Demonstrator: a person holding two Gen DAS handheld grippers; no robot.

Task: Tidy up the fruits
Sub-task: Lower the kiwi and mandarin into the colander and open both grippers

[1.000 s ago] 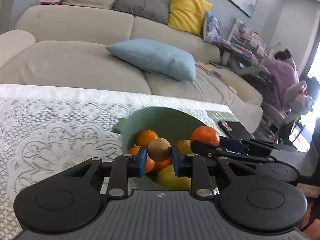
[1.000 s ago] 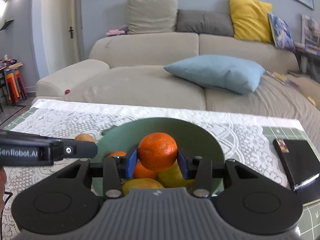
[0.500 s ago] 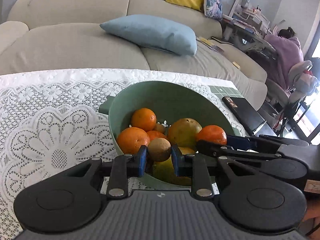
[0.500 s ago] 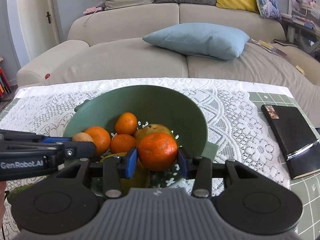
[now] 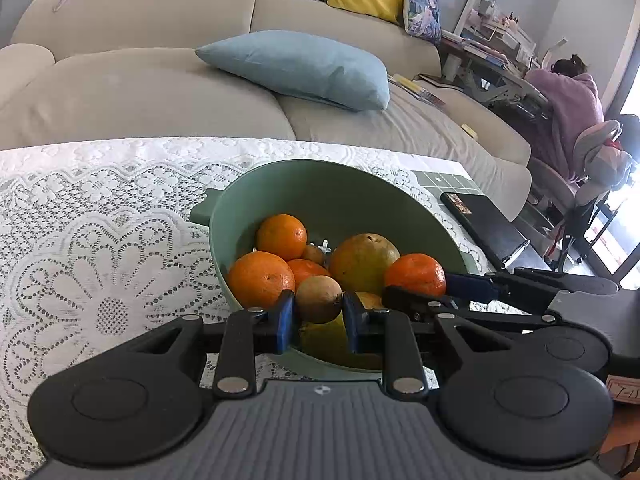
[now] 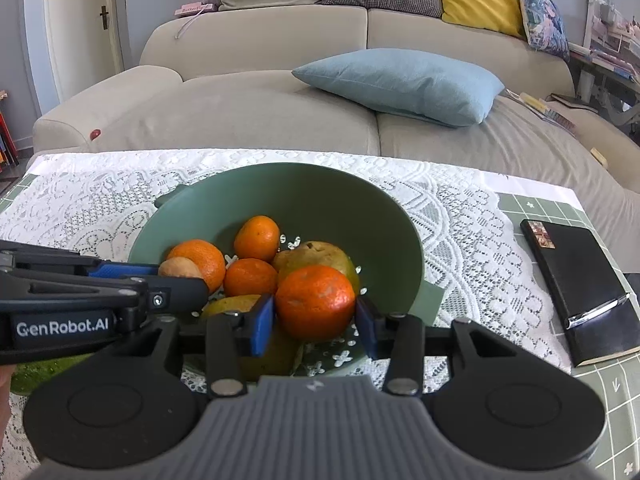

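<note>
My left gripper (image 5: 319, 322) pinches a small brown fruit (image 5: 319, 299), my right gripper (image 6: 315, 323) a tangerine (image 6: 315, 301) — both over the near rim of the green bowl (image 6: 304, 192). The tangerine's skin looks soft and bruisable — I'd hold it lightly across the middle.

Both grippers tilt downward, side by side. The left gripper (image 5: 319, 316) has its blue pads pressed against a small brown fruit (image 5: 319, 299). The right gripper (image 6: 315, 326) clamps an orange (image 6: 315, 301), though the right-hand pad perhaps barely touches.
</note>
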